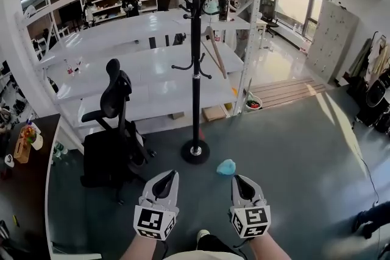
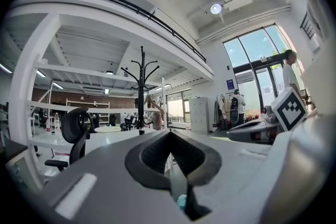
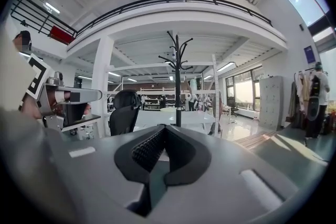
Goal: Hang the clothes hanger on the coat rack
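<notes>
While the person is facing the coat rack (image 1: 195, 70), overall position: both tools are being held low over the grey floor (image 1: 292, 149), side by side and apart from each other.
Left gripper (image 1: 170, 175): jaws are lying pressed together, nothing between them; in its own view (image 2: 169, 136) the tips are meeting along one seam.
Right gripper (image 3: 164, 131): jaws are likewise lying pressed together and carrying nothing; in the head view (image 1: 236, 179) it is pointing toward the rack base.
Coat rack: black pole is standing upright on a round base, well ahead of both tools; it is also showing in the left gripper view (image 2: 142, 92) and the right gripper view (image 3: 178, 81).
Clothes hanger (image 1: 217, 53): wooden, hanging tilted just right of the pole at mid height; it is appearing to hang from a rack hook, though the contact point is too small to confirm. Left gripper view is showing it beside the pole (image 2: 153, 113).
Office chair (image 1: 113, 131): black, standing left of the rack.
Pale blue object (image 1: 226, 167): lying on the floor between the rack base and the right gripper.
Shelving (image 1: 152, 70): white, running behind the rack.
</notes>
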Demonstrator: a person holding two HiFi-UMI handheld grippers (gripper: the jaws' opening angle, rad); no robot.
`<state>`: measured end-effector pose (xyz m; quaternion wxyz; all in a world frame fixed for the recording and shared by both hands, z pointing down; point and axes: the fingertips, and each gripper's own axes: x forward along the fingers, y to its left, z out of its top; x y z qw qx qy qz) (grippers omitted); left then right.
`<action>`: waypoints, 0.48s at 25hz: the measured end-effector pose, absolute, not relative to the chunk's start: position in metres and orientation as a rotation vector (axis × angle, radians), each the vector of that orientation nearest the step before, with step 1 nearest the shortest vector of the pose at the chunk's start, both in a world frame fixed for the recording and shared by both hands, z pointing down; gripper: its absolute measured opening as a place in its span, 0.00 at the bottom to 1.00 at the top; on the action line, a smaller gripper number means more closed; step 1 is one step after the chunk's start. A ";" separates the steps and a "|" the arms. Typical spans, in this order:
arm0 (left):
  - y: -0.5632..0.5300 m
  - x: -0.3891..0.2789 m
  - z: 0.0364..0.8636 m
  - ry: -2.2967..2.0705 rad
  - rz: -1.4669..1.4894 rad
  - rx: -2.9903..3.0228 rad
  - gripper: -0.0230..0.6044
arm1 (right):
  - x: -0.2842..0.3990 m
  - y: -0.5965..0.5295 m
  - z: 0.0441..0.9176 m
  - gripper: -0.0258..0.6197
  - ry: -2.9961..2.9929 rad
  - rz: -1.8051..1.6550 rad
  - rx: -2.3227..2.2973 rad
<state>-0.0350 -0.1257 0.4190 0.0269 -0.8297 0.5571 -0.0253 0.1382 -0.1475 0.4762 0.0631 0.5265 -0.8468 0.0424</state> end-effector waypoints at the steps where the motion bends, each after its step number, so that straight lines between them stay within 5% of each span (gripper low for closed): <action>1: -0.113 -0.037 0.418 1.717 -0.076 -2.566 0.04 | 0.135 -0.136 0.476 0.08 -2.555 0.129 1.594; 12: -0.006 -0.067 0.413 1.663 -0.080 -2.576 0.04 | 0.092 -0.022 0.475 0.08 -2.529 0.109 1.582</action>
